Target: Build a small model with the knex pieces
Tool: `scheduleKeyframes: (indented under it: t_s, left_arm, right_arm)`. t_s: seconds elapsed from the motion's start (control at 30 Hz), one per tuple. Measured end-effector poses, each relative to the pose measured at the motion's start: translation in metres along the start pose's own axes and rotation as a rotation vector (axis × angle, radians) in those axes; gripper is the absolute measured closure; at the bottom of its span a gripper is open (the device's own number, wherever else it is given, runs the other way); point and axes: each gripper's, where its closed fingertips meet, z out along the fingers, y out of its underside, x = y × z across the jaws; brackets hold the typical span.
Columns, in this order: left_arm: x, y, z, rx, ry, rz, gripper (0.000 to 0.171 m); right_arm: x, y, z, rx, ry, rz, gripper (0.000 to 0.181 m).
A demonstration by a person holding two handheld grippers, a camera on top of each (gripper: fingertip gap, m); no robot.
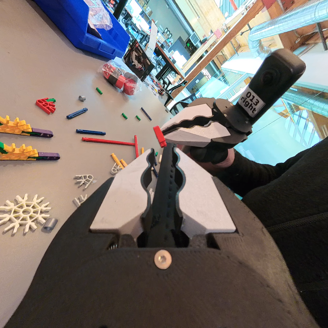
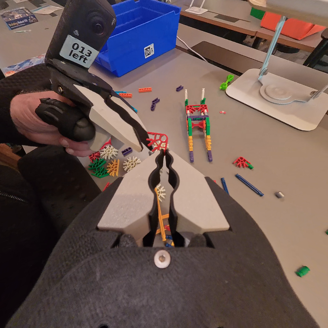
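The right gripper (image 2: 164,152) pinches a red connector piece (image 2: 158,140). The left gripper (image 2: 148,146), jaws nearly shut, touches it, near the blue bin (image 2: 142,40).

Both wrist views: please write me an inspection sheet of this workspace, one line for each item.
Surface: grey table, scattered with parts.
Held things: red connector; dark strip.
Clutter: coloured frame lying flat; loose rods and connectors; blue bin; bag of red parts.
Grippers: left gripper shut on the dark strip; right gripper shut on the red connector.
Cables: white cable beside the bin.
Surroundings: stand base; other tables behind.
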Motion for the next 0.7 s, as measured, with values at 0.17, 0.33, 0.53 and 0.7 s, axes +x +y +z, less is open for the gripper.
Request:
scheduleKeyframes:
  t_s: [0.17, 0.33, 0.53, 0.7]
  left_arm:
    - [-0.002, -0.013, 0.006, 0.057, 0.013, -0.035, 0.166]
    - [-0.002, -0.015, 0.008, 0.038, 0.046, -0.033, 0.168]
    - [0.006, -0.010, 0.013, -0.159, 0.105, 0.111, 0.168]
    - [0.010, -0.012, 0.019, -0.294, 0.153, 0.209, 0.168]
  right_arm:
    - [0.003, -0.001, -0.001, -0.017, 0.043, -0.075, 0.181]
    - [0.002, -0.002, -0.005, -0.011, -0.056, 0.013, 0.177]
    - [-0.001, -0.008, -0.012, 0.006, -0.282, 0.190, 0.173]
    - [-0.002, -0.009, -0.018, 0.016, -0.426, 0.328, 0.170]
